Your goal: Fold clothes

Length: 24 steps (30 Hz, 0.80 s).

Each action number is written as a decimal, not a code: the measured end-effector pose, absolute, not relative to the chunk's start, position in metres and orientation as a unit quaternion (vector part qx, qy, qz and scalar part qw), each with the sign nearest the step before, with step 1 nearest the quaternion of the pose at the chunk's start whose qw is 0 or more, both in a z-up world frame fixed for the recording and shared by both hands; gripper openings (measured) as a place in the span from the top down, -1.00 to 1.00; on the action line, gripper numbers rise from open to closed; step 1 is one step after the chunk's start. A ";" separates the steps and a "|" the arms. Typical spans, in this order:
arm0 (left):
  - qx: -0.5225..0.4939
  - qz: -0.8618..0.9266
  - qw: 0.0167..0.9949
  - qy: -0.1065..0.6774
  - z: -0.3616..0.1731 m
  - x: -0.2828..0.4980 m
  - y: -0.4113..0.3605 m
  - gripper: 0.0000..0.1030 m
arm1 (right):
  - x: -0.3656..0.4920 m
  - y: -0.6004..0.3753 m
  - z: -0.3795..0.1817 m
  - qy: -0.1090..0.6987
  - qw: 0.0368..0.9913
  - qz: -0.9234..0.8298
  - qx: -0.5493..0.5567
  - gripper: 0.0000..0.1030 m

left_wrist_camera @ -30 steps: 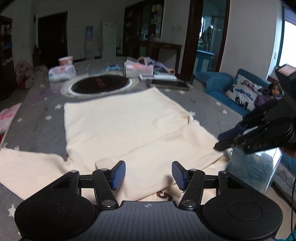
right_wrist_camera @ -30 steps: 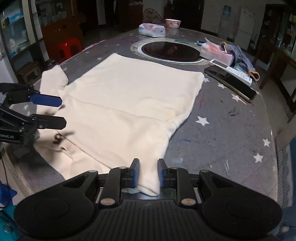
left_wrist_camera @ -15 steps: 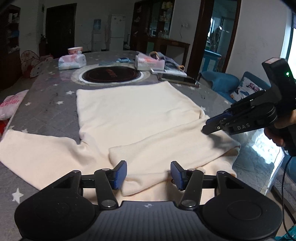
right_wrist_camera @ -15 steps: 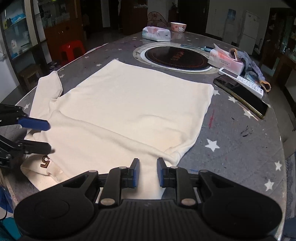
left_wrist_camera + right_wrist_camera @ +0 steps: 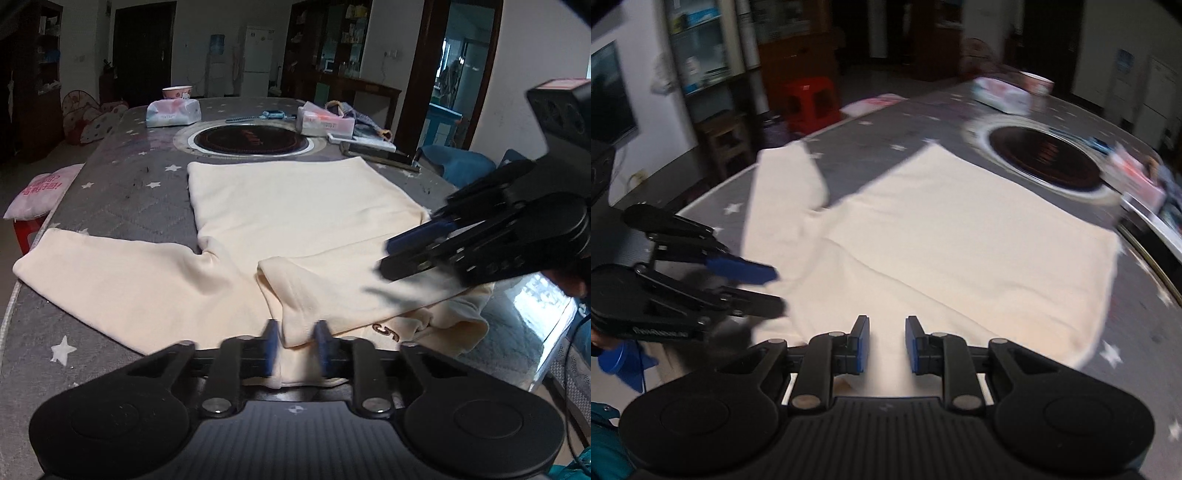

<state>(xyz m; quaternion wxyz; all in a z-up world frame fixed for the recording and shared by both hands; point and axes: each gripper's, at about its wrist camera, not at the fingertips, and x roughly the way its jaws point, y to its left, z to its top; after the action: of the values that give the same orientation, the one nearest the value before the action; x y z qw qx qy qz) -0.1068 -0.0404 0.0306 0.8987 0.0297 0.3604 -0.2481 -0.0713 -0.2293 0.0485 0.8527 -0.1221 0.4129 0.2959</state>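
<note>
Closing on the folded sleeve cuff, the left gripper (image 5: 294, 345) had cloth between its pads at the table's (image 5: 122, 199) near edge. Right gripper (image 5: 886, 343) looked clamped on the shirt (image 5: 295, 214), which lay flat mid-table. Soft, floppy, light stuff I'd guess, so pinch edges and corners, not the middle.

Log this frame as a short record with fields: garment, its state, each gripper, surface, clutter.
garment: cream long-sleeved top
state: spread flat; one sleeve lies out to the side, the other sleeve is folded across the body
left gripper: jaws closing, folded sleeve's cuff between them
right gripper: narrow gap, cream cloth between the pads
surface: grey star-print table with round cooktop
clutter: tissue pack, bowl
</note>
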 end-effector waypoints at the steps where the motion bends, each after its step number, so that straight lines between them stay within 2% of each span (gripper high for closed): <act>1: 0.028 -0.249 0.899 0.358 0.031 -0.108 -0.040 0.67 | -0.070 -0.222 0.048 0.411 0.851 0.302 -0.127 0.61; 5: 0.032 -0.249 0.904 0.345 0.034 -0.113 -0.038 0.84 | -0.065 -0.200 0.043 0.411 0.844 0.316 -0.138 0.61; 13: 0.009 -0.231 0.904 0.360 0.034 -0.113 -0.020 0.79 | -0.062 -0.175 0.035 0.412 0.836 0.336 -0.138 0.60; 15: 0.001 -0.204 0.913 0.353 0.039 -0.109 -0.007 0.70 | -0.063 -0.169 0.028 0.417 0.830 0.338 -0.153 0.60; 17: -0.008 -0.175 0.922 0.346 0.044 -0.105 0.006 0.25 | -0.067 -0.165 0.030 0.407 0.833 0.338 -0.164 0.60; 18: -0.012 -0.161 0.926 0.343 0.047 -0.103 0.013 0.16 | -0.067 -0.165 0.031 0.405 0.832 0.342 -0.161 0.60; 24: -0.050 -0.031 0.941 0.333 0.049 -0.062 0.061 0.12 | -0.069 -0.160 0.029 0.407 0.828 0.347 -0.168 0.60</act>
<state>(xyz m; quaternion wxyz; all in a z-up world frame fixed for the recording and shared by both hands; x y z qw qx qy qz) -0.0623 0.0606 0.0492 0.9410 -0.0504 0.3331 -0.0314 -0.0693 -0.1595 0.0294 0.8281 -0.1677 0.4071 0.3470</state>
